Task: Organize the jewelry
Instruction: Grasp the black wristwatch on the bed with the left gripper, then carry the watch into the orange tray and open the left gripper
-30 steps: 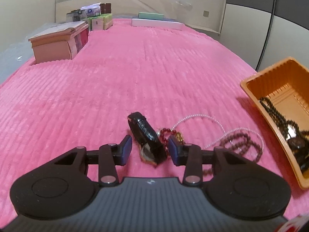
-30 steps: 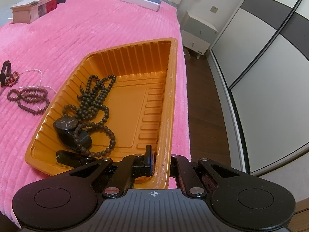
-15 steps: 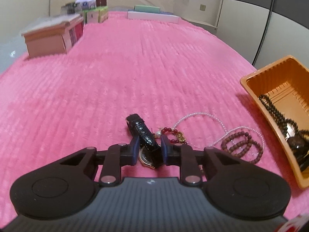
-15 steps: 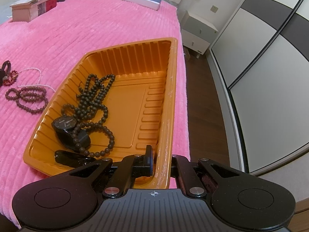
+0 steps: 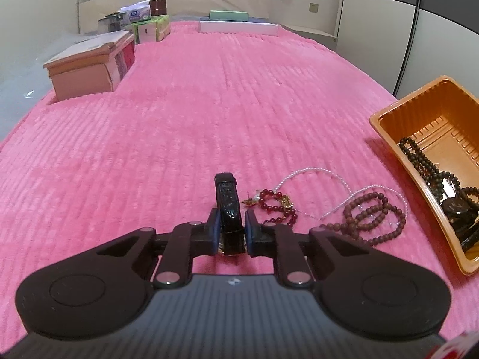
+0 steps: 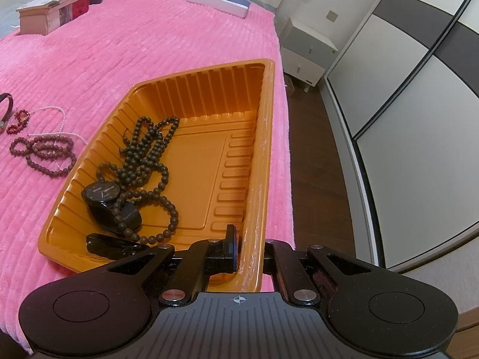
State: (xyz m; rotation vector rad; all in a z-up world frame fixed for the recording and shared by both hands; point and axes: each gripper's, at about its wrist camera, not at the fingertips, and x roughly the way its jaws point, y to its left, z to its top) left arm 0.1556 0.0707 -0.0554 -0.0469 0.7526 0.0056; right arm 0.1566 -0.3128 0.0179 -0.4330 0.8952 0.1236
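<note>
My left gripper (image 5: 230, 227) is shut on a black-strapped watch (image 5: 228, 202), its strap sticking up forward above the pink bedspread. Beside it lie a red bead bracelet (image 5: 277, 205), a white pearl necklace (image 5: 317, 173) and a brown bead string (image 5: 371, 218). My right gripper (image 6: 248, 254) is shut on the near wall of the orange tray (image 6: 254, 161), which holds a dark bead necklace (image 6: 146, 152) and a black watch (image 6: 104, 197). The tray also shows in the left wrist view (image 5: 389, 125) at the right.
A wooden box (image 5: 89, 65), tissue boxes (image 5: 151, 28) and flat boxes (image 5: 236, 24) stand at the far end of the bed. The bed's right edge (image 6: 284, 137) drops to a dark wood floor, with a white nightstand (image 6: 308, 51) and wardrobe doors beyond.
My left gripper closed on the black-strapped watch and lifted it slightly, turning the strap upright. The right gripper kept its hold on the tray wall.
</note>
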